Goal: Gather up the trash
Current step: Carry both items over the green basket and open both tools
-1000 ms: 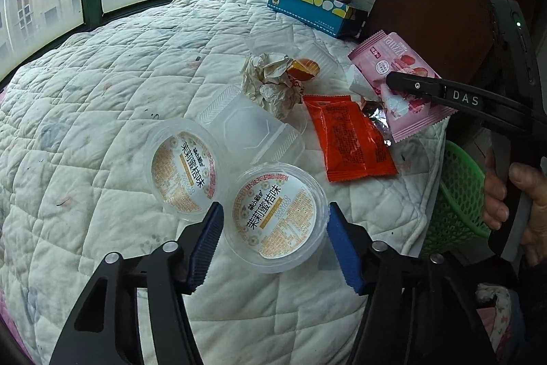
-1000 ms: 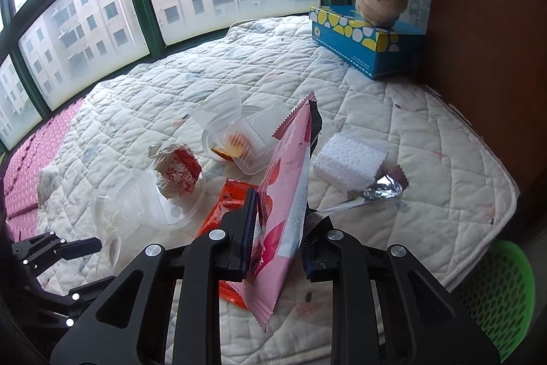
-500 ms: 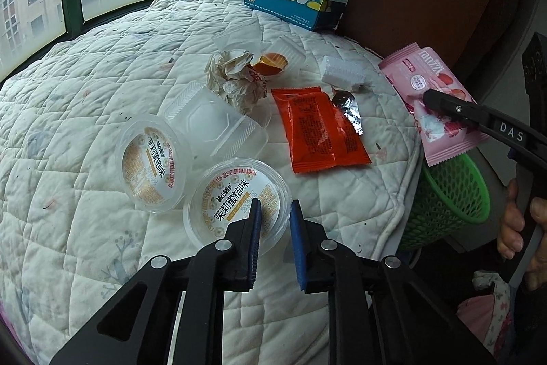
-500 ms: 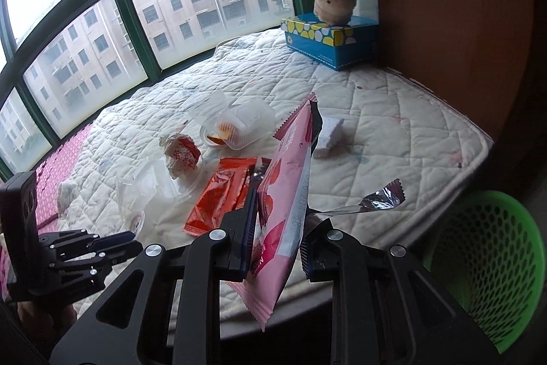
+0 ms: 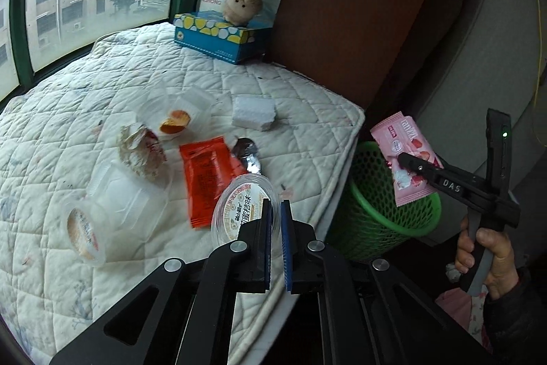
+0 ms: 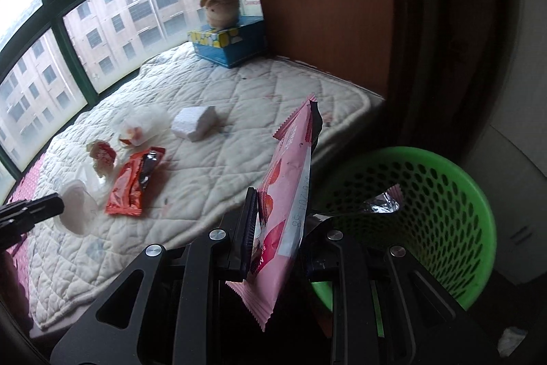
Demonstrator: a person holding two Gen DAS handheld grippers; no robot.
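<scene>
My left gripper point(image 5: 276, 214) is shut on the rim of a clear plastic cup with a printed lid point(image 5: 239, 206) and holds it tilted above the quilt. My right gripper point(image 6: 277, 204) is shut on a pink snack wrapper point(image 6: 285, 194); in the left wrist view the wrapper point(image 5: 405, 156) hangs over the green mesh basket point(image 5: 376, 214). The basket also shows in the right wrist view point(image 6: 444, 204), with a silver foil scrap point(image 6: 379, 206) at its rim. On the quilt lie an orange wrapper point(image 5: 208, 173), a crumpled paper point(image 5: 140, 149), a second lidded cup point(image 5: 83, 236) and clear containers point(image 5: 181, 112).
A white foam block point(image 5: 253, 113) lies near the bed's right edge. A blue tissue box point(image 5: 218, 40) with a plush toy point(image 5: 242, 4) stands at the back by the brown wall panel point(image 5: 342, 5). Windows run along the far side.
My left gripper closed on the lidded cup's rim and lifted it off the quilt. My right gripper carried the pink wrapper rightward off the bed to above the green basket.
</scene>
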